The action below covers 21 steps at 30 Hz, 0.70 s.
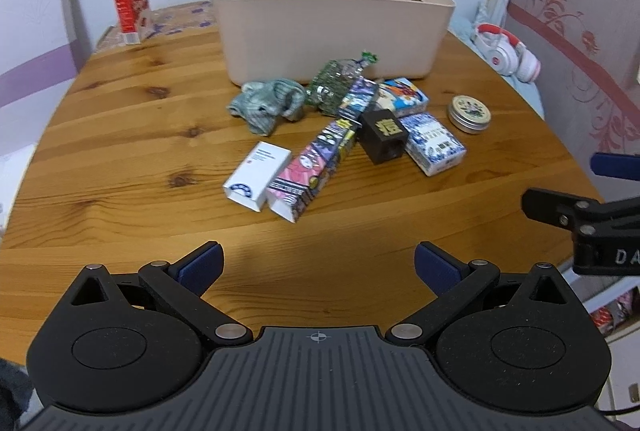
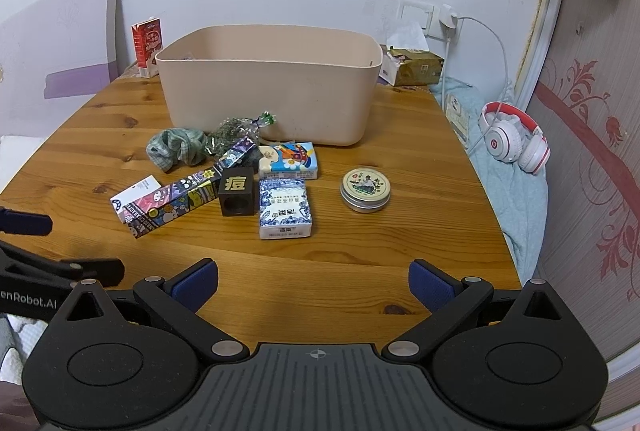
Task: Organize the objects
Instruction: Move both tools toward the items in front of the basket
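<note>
Both claws, left claw (image 1: 318, 265) and right claw (image 2: 314, 281), gape empty above the counter (image 2: 360, 255). Small patterned boxes (image 2: 285, 207) cluster before a beige bin (image 2: 268, 91).

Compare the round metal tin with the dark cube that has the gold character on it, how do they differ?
The round tin is a low, flat silver disc with a pale illustrated lid; the dark cube is a blocky dark brown shape with a gold character on top. The round tin lies apart on bare wood, while the dark cube sits wedged between the long patterned box and the blue-and-white packet. The cube's front face shows a round hole; the tin looks closed. Both rest on the wooden table, outside the beige bin.
</note>
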### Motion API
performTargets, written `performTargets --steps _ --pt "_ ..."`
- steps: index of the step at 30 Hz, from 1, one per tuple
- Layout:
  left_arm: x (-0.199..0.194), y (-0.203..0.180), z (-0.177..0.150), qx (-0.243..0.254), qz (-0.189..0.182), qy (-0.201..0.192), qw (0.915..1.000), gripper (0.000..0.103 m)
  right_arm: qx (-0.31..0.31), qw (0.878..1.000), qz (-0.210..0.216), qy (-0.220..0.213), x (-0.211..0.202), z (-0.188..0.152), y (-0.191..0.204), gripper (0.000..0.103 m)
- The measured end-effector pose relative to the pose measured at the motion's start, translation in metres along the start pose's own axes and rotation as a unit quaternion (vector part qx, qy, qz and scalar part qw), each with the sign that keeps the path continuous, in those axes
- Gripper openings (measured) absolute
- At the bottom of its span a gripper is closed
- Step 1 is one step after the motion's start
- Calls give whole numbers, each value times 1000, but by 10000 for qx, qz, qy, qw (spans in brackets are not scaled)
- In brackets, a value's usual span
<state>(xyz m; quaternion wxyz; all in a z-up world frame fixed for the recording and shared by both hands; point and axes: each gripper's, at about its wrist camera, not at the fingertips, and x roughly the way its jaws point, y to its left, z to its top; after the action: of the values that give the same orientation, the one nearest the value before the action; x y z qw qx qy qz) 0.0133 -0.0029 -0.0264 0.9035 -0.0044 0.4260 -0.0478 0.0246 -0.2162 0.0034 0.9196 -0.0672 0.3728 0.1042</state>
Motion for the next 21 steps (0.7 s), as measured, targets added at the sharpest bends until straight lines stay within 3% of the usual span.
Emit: performTargets --steps 6,11,21 --pt "19 3 -3 -75 -379 147 9991 103 26 9999 -19 116 13 0 0 103" --pt "32 6 0 -110 -317 67 9994 103 57 9997 -37 234 27 -1 -1 103" --pt "61 10 6 -148 -565 111 9982 103 -15 9989 -106 461 61 3 1 103"
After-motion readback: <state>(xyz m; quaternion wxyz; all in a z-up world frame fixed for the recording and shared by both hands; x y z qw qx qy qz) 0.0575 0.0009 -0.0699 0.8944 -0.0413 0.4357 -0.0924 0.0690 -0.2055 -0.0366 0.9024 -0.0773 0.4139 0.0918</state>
